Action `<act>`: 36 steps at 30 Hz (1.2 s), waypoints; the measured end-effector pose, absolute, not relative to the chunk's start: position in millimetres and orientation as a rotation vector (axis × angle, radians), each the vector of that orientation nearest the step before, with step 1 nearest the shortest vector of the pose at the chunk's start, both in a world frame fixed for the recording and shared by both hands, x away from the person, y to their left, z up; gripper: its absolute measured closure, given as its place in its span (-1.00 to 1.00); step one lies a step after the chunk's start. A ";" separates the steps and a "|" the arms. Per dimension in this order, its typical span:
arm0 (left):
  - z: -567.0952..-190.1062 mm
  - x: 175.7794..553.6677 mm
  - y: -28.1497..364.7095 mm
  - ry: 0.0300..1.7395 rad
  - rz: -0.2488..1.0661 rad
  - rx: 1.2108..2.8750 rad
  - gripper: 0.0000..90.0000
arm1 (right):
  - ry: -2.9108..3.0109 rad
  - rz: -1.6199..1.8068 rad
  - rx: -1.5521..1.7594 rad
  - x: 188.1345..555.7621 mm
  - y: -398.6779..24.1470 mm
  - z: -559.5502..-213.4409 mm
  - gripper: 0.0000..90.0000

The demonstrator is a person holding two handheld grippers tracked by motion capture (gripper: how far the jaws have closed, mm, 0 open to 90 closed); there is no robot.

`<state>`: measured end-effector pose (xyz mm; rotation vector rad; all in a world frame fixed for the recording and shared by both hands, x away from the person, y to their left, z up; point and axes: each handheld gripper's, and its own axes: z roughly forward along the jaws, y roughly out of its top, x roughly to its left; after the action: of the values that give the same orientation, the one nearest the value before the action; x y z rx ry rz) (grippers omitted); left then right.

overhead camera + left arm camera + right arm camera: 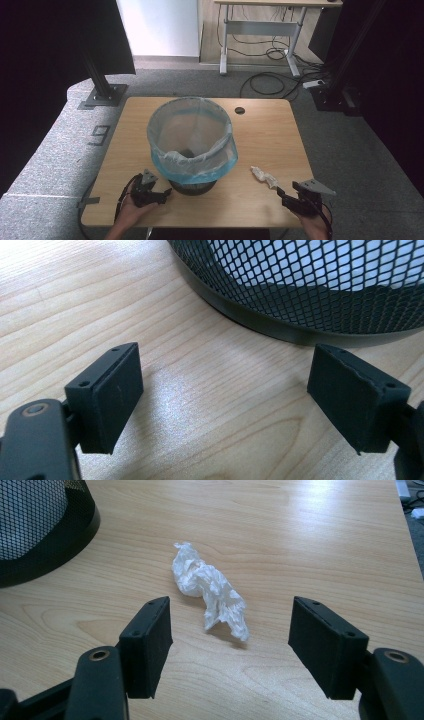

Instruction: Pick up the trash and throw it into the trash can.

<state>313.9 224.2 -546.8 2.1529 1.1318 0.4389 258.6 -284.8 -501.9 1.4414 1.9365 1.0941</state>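
High view is showing the right gripper [282, 192] hovering low over the wooden table [270, 135], its jaws standing wide apart with nothing between the pads. A crumpled white tissue [210, 590] is lying on the table just ahead of those jaws, apart from them, to the right of the black mesh bin [192, 186] with its blue liner bag [192, 135]. The left gripper [225, 390] is sitting beside the bin's base, jaws spread and gripping nothing.
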 end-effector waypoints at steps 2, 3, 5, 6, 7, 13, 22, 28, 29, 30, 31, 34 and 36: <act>-546.8 313.9 224.2 1.132 0.438 2.152 -0.68 | 1.941 1.087 1.436 258.8 -284.6 -502.4 -0.27; -546.8 313.9 224.2 1.132 0.438 2.152 -0.68 | 1.941 1.087 1.436 258.8 -284.6 -502.4 -0.27; -546.8 314.0 224.2 1.132 0.438 2.152 -0.68 | 1.944 1.077 1.431 259.8 -284.1 -503.4 -0.26; -546.8 314.0 224.2 1.132 0.438 2.152 -0.68 | 1.947 1.075 1.430 260.0 -284.0 -503.5 -0.26; -546.8 313.9 224.2 1.132 0.437 2.152 -0.68 | 1.947 1.074 1.430 260.0 -283.9 -503.4 -0.26; -546.8 313.9 224.1 1.132 0.439 2.152 -0.68 | 1.939 1.086 1.424 258.6 -283.7 -501.4 -0.21; -546.8 313.9 224.1 1.131 0.438 2.153 -0.68 | 1.956 1.093 1.397 259.6 -278.8 -500.6 -0.15; -546.8 313.9 224.1 1.131 0.438 2.153 -0.68 | 1.964 1.092 1.392 258.5 -276.3 -500.7 -0.14; -546.8 313.9 224.1 1.131 0.438 2.153 -0.68 | 1.966 1.093 1.390 258.4 -276.0 -500.5 -0.14; -546.8 313.9 224.1 1.131 0.438 2.153 -0.68 | 1.965 1.094 1.388 258.4 -275.9 -500.2 -0.14; -546.8 313.9 224.1 1.131 0.438 2.153 -0.68 | 1.965 1.094 1.388 258.4 -275.9 -500.2 -0.14; -546.8 313.9 224.1 1.131 0.438 2.153 -0.68 | 1.969 1.096 1.382 259.6 -274.4 -500.3 -0.13; -546.8 313.9 224.1 1.131 0.438 2.153 -0.68 | 1.971 1.094 1.380 260.3 -273.8 -500.8 -0.13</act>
<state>313.9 224.1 -546.8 2.1531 1.1311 0.4382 260.3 -273.8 -500.8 1.3797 1.9711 1.0939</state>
